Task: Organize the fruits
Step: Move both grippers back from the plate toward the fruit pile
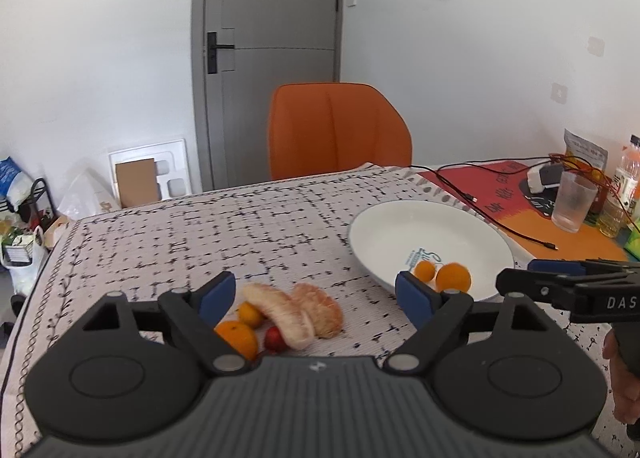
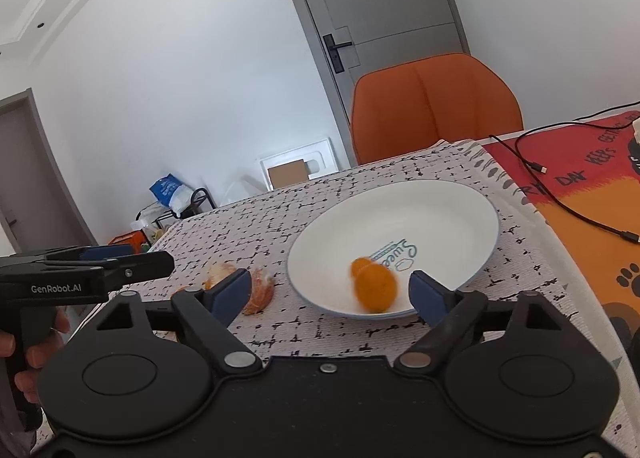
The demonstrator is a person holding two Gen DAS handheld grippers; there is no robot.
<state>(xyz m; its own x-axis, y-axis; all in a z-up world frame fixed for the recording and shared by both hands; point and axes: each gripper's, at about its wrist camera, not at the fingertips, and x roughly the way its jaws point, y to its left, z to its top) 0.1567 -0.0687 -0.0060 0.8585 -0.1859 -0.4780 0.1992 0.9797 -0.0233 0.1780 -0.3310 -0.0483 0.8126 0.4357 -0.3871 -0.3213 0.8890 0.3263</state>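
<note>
Two orange fruits are lying in the white plate (image 2: 440,210) near its front edge: a bigger orange (image 2: 375,290) and a smaller orange (image 2: 360,267) just behind it (both are looking blurry in the right wrist view). The right gripper (image 2: 330,292) is hanging just above the plate's near rim with its jaws spread wide and nothing between its blue pads.

The left gripper (image 1: 316,294) is also standing wide open and holding nothing. In front of it, on the patterned tablecloth (image 1: 240,230), more fruit is waiting in a little bunch: two peeled pomelo pieces (image 1: 296,312) lying side by side, two little oranges (image 1: 240,332) and a small red fruit (image 1: 275,339) touching them. This bunch is sitting left of the plate, near it.
</note>
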